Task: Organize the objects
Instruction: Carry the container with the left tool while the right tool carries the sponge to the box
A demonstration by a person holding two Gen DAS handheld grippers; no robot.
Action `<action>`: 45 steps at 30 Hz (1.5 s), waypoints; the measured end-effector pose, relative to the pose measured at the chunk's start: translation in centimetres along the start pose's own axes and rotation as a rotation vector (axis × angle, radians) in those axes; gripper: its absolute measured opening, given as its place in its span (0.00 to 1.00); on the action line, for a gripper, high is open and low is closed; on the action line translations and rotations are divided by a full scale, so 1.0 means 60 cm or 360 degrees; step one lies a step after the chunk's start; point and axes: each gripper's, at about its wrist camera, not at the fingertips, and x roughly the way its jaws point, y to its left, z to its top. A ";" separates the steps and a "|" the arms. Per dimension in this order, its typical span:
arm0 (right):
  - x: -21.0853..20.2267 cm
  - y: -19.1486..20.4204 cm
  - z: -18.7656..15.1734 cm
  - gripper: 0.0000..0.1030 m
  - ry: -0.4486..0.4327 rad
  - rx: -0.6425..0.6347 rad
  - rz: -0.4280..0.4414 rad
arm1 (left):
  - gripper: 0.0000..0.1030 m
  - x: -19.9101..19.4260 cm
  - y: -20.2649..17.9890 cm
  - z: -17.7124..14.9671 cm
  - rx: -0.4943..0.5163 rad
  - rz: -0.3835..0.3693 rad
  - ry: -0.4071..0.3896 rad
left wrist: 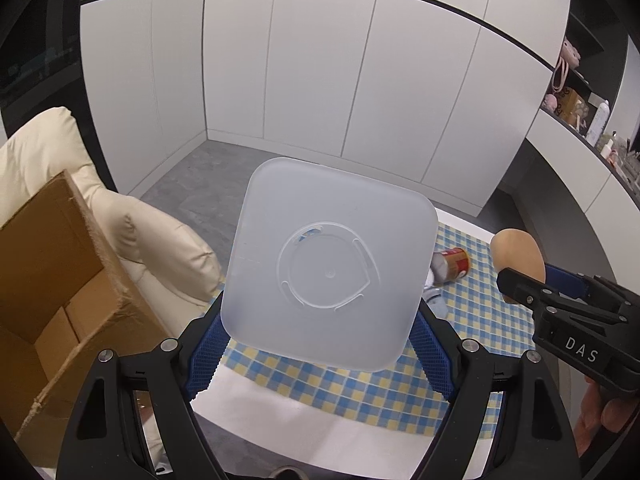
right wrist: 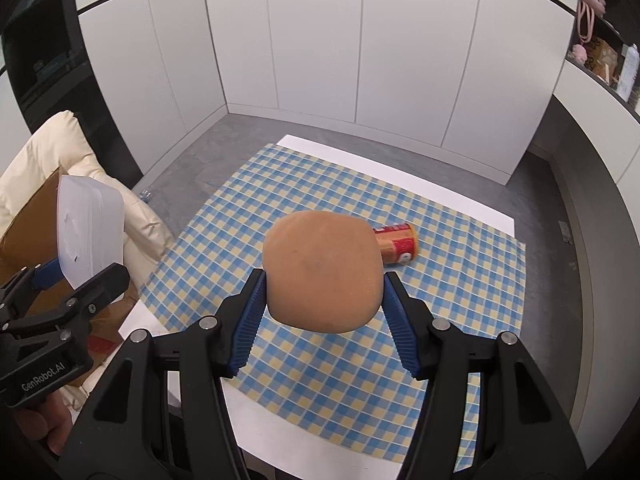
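The left gripper clamped a frosted plastic box above the checked cloth. The right gripper squeezed a brown bun, near a toppled can.

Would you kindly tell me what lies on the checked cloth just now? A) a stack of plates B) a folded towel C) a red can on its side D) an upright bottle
C: the red can lies tipped on its side on the checked cloth.

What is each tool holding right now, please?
Left tool: closed on the frosted plastic container.
Right tool: closed on the brown bun.
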 end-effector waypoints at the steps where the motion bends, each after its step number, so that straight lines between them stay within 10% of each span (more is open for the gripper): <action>1: 0.002 0.007 0.002 0.59 0.0001 -0.0010 0.0010 | 0.81 -0.002 0.006 0.000 -0.0007 0.0003 -0.0002; 45: 0.010 0.254 0.017 0.59 -0.0033 -0.0352 0.0244 | 0.81 -0.083 0.215 -0.035 -0.0278 0.0237 -0.0079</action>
